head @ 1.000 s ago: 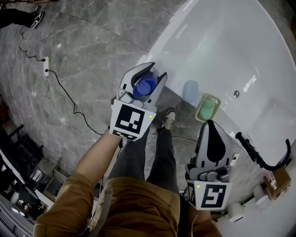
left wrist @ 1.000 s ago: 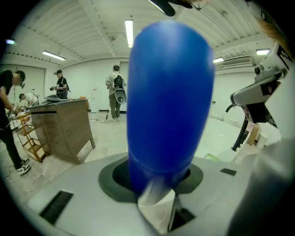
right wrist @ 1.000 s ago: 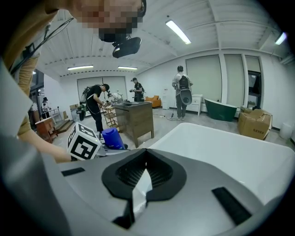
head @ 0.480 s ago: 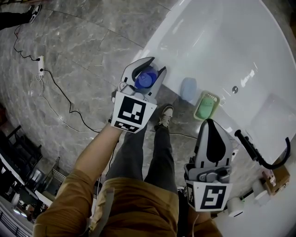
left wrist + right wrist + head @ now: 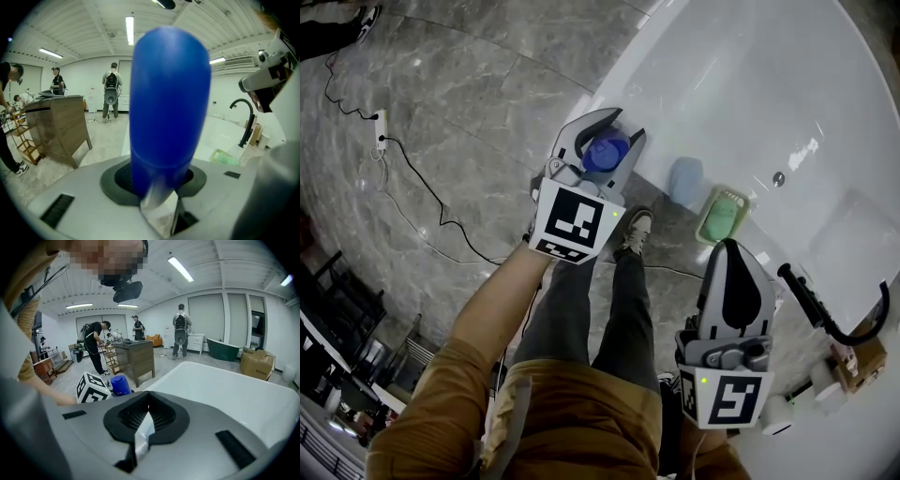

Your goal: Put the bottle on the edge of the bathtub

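Your left gripper [image 5: 620,131] has its jaws partly closed and pressed on the blue bottle [image 5: 169,103], gripping the lower body. The bottle is at the left part of the near rim of the bathtub [image 5: 649,56]; I cannot tell whether it touches the rim. It looks like smooth, stiff plastic, probably light and a little slippery. A hold on the straight body therefore seems right, and the base should sit flat before you let go. Further right, a pale blue cup [image 5: 685,180] and a green soap dish [image 5: 721,216] stand on the rim. Your right gripper [image 5: 727,247], rightmost and nearer to you, has its jaws together and holds nothing.
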